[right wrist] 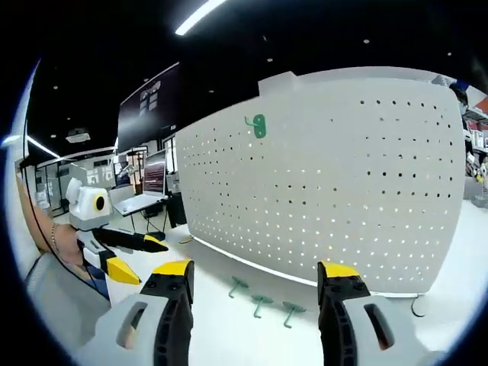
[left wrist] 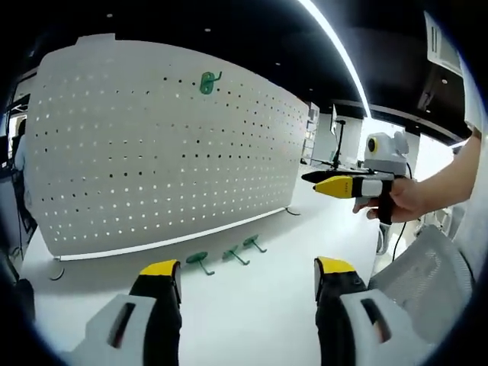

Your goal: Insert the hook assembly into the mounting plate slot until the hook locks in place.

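A white perforated mounting board (left wrist: pixel 168 145) (right wrist: pixel 335 183) stands upright on the white table. One green hook (left wrist: pixel 208 81) (right wrist: pixel 257 126) hangs near its top. Three more green hooks (left wrist: pixel 200 260) (left wrist: pixel 235 254) (left wrist: pixel 253 243) lie on the table in front of the board's foot, also in the right gripper view (right wrist: pixel 238 286) (right wrist: pixel 260 303) (right wrist: pixel 291 311). My left gripper (left wrist: pixel 248 278) is open and empty, short of the loose hooks. My right gripper (right wrist: pixel 255 282) is open and empty too, and appears at the right of the left gripper view (left wrist: pixel 324 181), held in a hand.
A white mesh chair back (left wrist: pixel 427 267) sits at the lower right. The left gripper (right wrist: pixel 141 259) shows at the left of the right gripper view, in a hand. Desks with monitors (right wrist: pixel 152 179) stand behind the board.
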Motion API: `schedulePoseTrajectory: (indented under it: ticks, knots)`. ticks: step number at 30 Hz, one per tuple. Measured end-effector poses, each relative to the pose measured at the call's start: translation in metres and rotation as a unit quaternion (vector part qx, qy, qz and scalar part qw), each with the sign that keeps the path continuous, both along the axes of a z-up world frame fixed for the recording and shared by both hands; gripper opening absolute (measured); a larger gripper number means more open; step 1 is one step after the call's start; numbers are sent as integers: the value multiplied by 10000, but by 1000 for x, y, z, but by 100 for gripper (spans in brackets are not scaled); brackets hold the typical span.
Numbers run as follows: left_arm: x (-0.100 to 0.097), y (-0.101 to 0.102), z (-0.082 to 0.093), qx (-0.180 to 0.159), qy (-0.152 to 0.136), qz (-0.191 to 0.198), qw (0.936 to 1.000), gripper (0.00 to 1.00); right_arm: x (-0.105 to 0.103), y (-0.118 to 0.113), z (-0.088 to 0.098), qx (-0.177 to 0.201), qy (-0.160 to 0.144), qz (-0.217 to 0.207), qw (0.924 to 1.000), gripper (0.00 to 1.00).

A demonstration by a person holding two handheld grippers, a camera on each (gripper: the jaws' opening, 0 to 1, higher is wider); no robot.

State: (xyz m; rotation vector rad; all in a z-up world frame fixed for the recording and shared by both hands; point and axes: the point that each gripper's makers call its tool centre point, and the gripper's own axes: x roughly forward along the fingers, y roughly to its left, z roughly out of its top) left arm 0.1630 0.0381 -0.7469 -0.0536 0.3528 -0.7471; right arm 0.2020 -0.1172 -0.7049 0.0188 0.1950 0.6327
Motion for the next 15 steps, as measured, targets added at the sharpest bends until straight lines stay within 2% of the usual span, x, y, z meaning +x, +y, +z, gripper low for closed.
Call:
schedulePoseTrajectory:
  ticks: [15]
  knots:
    - [-2, 8, -5, 136, 88, -35, 9999, 73, -23, -24, -29, -131, 462, -29, 9988, 66]
